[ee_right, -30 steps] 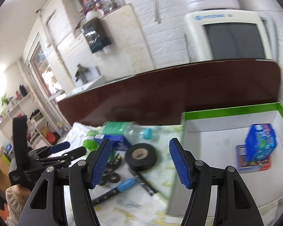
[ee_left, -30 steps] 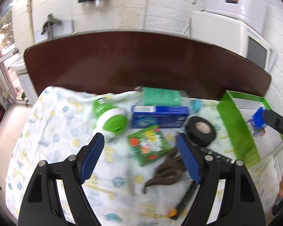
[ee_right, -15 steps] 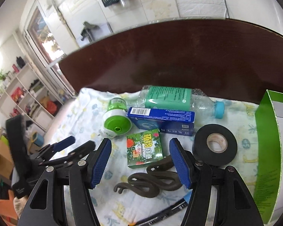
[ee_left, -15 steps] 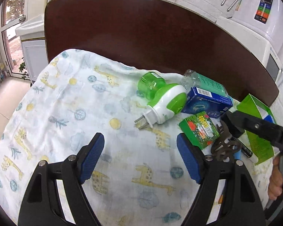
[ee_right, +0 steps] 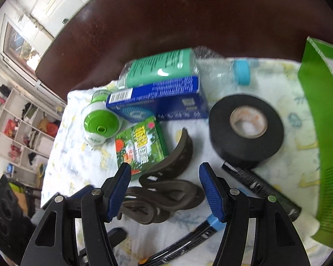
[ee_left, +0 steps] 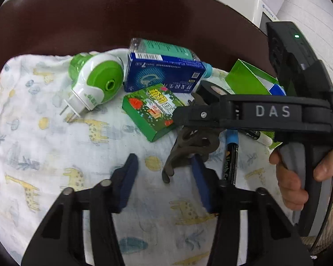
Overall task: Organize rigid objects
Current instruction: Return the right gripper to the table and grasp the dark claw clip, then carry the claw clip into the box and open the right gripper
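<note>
I am holding my right gripper [ee_right: 165, 188] low over the dark curved hair clip [ee_right: 164, 186], its blue ribbed pads apart on either side, not touching. My right hand [ee_left: 299, 177] is gripping its grey handle. My left gripper [ee_left: 164, 177] is hovering with jaws spread above the giraffe-print cloth [ee_left: 44, 155]. Beyond the clip are lying one glossy green box [ee_right: 141, 148], one blue carton [ee_right: 157, 104], one black tape roll [ee_right: 246, 133], one plastic bottle [ee_right: 166, 68], one round plug-in vaporizer [ee_right: 101, 122], two markers [ee_right: 259, 188] and one green cardboard bin [ee_right: 319, 133].
</note>
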The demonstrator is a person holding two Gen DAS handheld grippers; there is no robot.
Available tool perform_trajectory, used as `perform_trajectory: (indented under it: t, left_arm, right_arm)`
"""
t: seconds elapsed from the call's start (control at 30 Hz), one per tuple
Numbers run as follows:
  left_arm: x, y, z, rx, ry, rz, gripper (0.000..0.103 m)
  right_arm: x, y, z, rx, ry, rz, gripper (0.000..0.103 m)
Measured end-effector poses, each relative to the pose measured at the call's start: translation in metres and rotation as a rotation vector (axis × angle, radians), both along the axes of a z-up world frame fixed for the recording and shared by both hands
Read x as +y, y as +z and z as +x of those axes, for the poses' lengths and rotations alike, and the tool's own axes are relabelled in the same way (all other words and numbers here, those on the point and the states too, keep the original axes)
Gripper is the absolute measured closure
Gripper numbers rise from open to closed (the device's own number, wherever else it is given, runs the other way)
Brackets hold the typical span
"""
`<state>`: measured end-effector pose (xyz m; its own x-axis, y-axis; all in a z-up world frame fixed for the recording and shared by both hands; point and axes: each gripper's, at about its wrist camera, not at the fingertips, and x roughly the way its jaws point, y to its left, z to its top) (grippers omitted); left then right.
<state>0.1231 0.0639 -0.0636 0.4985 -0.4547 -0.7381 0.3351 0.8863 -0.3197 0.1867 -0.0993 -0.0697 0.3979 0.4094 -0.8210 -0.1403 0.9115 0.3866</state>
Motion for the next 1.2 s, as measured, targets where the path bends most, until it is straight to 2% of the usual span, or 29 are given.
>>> perform_trajectory:
  t: [0.03, 0.13, 0.27, 0.47, 0.67, 0.8, 0.97, 1.2]
  left_arm:
    - [0.000, 0.000, 0.002, -0.001, 0.004, -0.004, 0.067]
    - [-0.003, 0.001, 0.003, 0.016, -0.002, -0.013, 0.085]
    - [-0.007, 0.008, -0.005, -0.005, 0.016, 0.008, 0.084]
    - [-0.012, 0.034, -0.017, -0.048, 0.037, 0.010, 0.084]
    - [-0.040, 0.073, -0.029, -0.145, 0.015, 0.052, 0.084]
    - [-0.071, 0.096, -0.034, -0.207, -0.026, 0.076, 0.084]
    - [-0.119, 0.116, -0.034, -0.259, -0.094, 0.116, 0.084]
    - [-0.191, 0.130, -0.032, -0.299, -0.191, 0.177, 0.084]
  right_arm:
    - [0.001, -0.003, 0.000, 0.013, 0.002, 0.005, 0.038]
    - [0.006, 0.000, -0.004, -0.014, 0.021, 0.001, 0.038]
    - [0.017, 0.007, -0.012, -0.059, 0.058, -0.046, 0.040]
    - [0.008, 0.022, -0.021, -0.086, 0.077, 0.014, 0.040]
    - [-0.007, 0.057, -0.038, -0.176, 0.083, 0.048, 0.040]
    - [-0.029, 0.082, -0.049, -0.243, 0.059, 0.068, 0.040]
    - [-0.077, 0.108, -0.063, -0.321, -0.006, 0.082, 0.040]
    - [-0.151, 0.118, -0.074, -0.373, -0.125, 0.123, 0.040]
